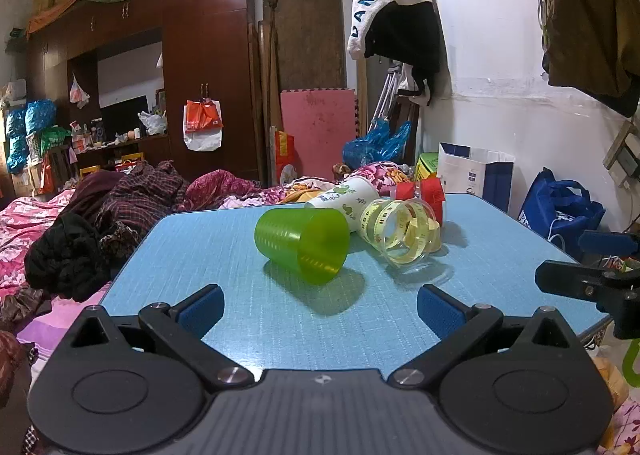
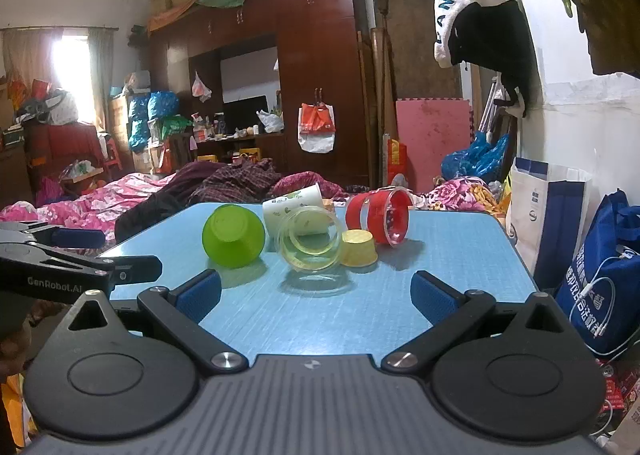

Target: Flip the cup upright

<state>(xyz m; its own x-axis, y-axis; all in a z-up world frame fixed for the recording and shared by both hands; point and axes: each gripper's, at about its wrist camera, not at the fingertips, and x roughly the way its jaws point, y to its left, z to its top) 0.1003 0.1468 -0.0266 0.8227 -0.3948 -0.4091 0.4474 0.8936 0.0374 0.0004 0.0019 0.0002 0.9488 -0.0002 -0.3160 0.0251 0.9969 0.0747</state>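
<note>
A green plastic cup (image 1: 302, 243) lies on its side on the blue table (image 1: 240, 319); it also shows in the right wrist view (image 2: 234, 236). Behind it lie a white patterned cup (image 1: 344, 197), a clear cup (image 1: 400, 233) and a red cup (image 2: 380, 220), all on their sides. A small yellow cup (image 2: 359, 254) stands upside down. My left gripper (image 1: 320, 307) is open and empty, a short way in front of the green cup. My right gripper (image 2: 316, 295) is open and empty, in front of the clear cup (image 2: 310, 241).
A bed with pink bedding and dark clothes (image 1: 100, 215) lies left of the table. A white paper bag (image 1: 476, 171) and a blue bag (image 1: 560, 211) stand against the right wall. A dark wooden wardrobe (image 1: 200, 55) stands at the back.
</note>
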